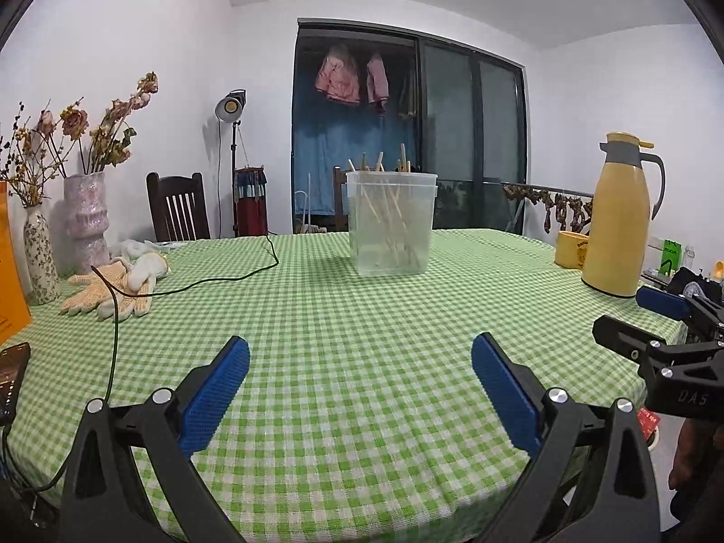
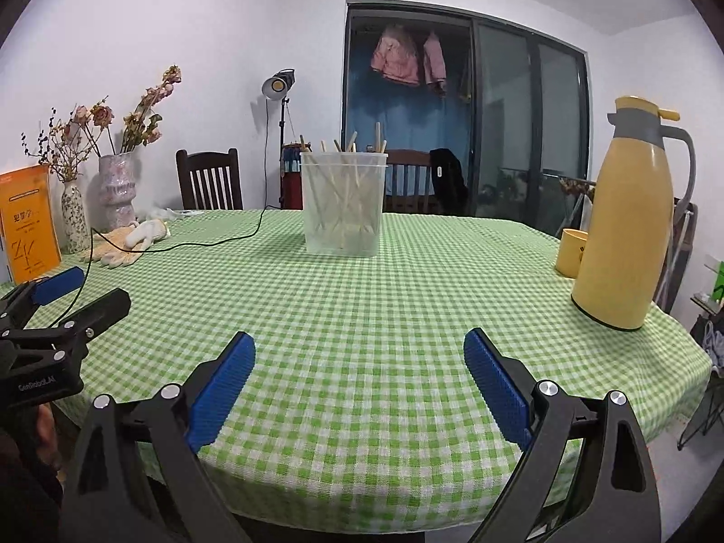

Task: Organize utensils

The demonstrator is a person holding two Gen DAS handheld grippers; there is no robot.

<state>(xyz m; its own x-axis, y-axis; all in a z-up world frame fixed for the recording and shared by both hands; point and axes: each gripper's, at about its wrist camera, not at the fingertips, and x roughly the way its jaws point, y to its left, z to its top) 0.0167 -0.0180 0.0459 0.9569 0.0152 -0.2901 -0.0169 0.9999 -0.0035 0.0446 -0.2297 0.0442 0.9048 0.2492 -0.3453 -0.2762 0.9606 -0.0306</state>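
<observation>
Chopsticks (image 1: 394,208) stand loosely in a clear tub (image 1: 391,221) on the far middle of the green checked table (image 1: 344,316), leaning at mixed angles. Left gripper (image 1: 360,391) and right gripper (image 2: 359,389) hover above the near edge, both spread wide and empty. A yellow flask (image 2: 626,221) stands at right.

Both are held level side by side above the near edge of the worktop (image 1: 362,307), the left hand-held gripper (image 1: 360,353) and the right hand-held gripper (image 2: 359,348) each with blue-padded fingers spread wide apart, gripping nothing.
</observation>
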